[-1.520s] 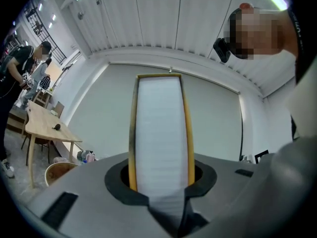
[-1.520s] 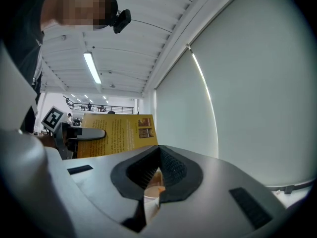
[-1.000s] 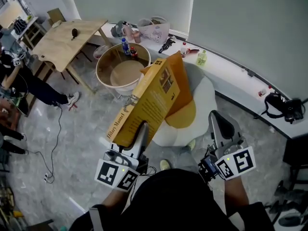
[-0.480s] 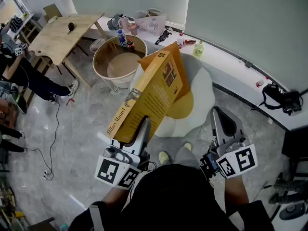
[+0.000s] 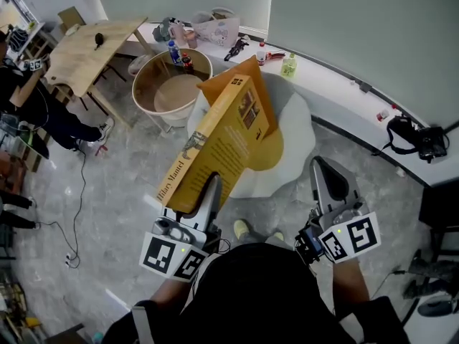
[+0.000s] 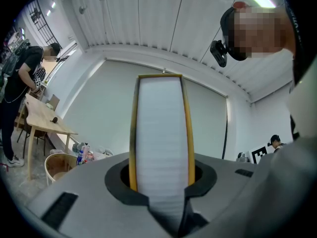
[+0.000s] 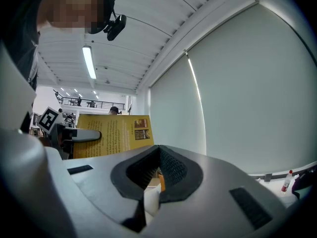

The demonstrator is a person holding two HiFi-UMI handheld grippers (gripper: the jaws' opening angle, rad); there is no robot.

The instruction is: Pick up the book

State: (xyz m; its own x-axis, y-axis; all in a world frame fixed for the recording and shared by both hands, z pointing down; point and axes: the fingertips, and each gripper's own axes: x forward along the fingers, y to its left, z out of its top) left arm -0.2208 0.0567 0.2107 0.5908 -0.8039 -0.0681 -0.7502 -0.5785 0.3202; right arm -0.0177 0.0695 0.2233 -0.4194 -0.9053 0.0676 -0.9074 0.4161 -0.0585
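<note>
My left gripper (image 5: 211,186) is shut on the lower edge of a thick yellow book (image 5: 223,143) and holds it up in the air, tilted away from me. The spine faces left. In the left gripper view the white page block (image 6: 159,133) stands upright between the two jaws, with a yellow cover on each side. My right gripper (image 5: 327,176) hangs apart at the right with nothing in it and its jaws together. From the right gripper view the book's back cover (image 7: 112,133) shows at the left, beyond the meeting jaw tips (image 7: 158,155).
Below the book stands a white round seat (image 5: 295,129) with an orange cushion (image 5: 271,155). A round wooden tub (image 5: 171,92) and a wooden table (image 5: 92,46) are at the upper left. Bottles stand on a white ledge (image 5: 337,92). A person (image 5: 34,113) stands at the left edge.
Both grippers and the book keep their places. Only the head view has drifted a little, so the room sits slightly further left in the picture.
</note>
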